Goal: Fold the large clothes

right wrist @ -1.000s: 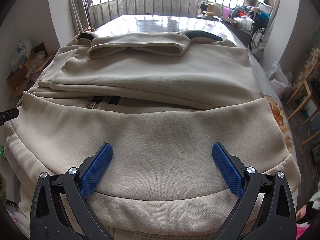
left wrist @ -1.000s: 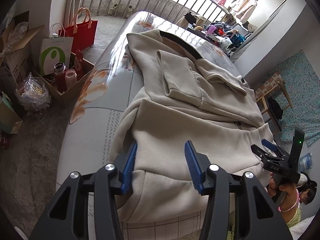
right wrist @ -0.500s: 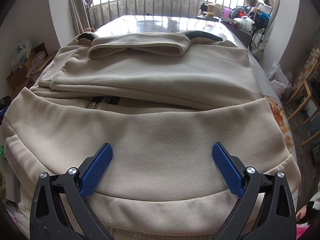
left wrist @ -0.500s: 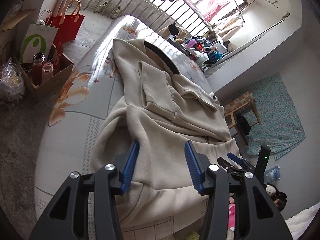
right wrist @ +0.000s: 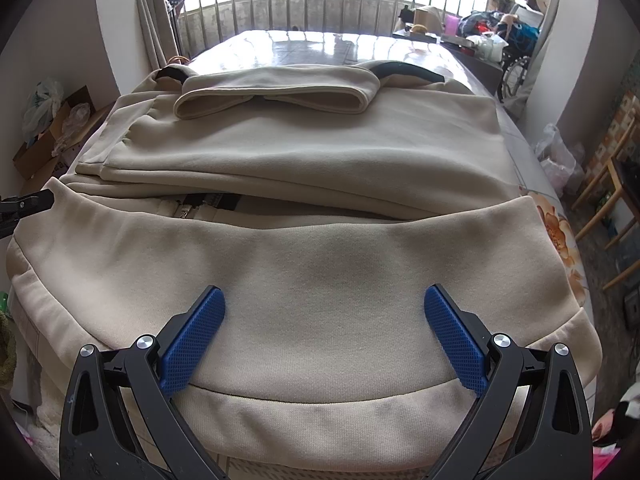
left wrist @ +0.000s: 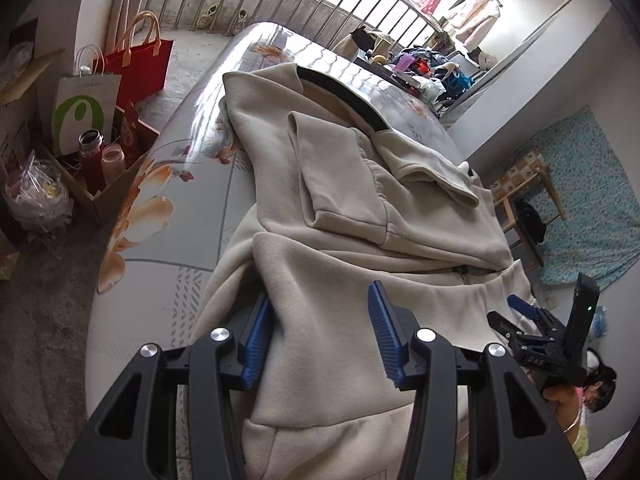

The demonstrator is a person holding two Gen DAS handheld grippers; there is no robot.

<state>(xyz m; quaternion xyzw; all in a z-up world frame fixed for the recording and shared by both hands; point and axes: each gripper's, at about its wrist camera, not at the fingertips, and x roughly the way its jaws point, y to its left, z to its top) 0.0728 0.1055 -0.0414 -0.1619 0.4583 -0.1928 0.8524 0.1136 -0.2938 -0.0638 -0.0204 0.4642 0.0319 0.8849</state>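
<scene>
The beige jacket (right wrist: 320, 184) lies flat on the mattress (left wrist: 200, 208), sleeves already folded across the chest and the hem hanging toward the near edge, which exposes the hem for the final fold. The left gripper (left wrist: 320, 336) is partly spread with a ridge of fabric at the jacket's side between its pads; whether the pads press on it cannot be told. The right gripper (right wrist: 324, 332) is spread wide above the hem band, holding nothing, positioned to take the opposite end.
</scene>
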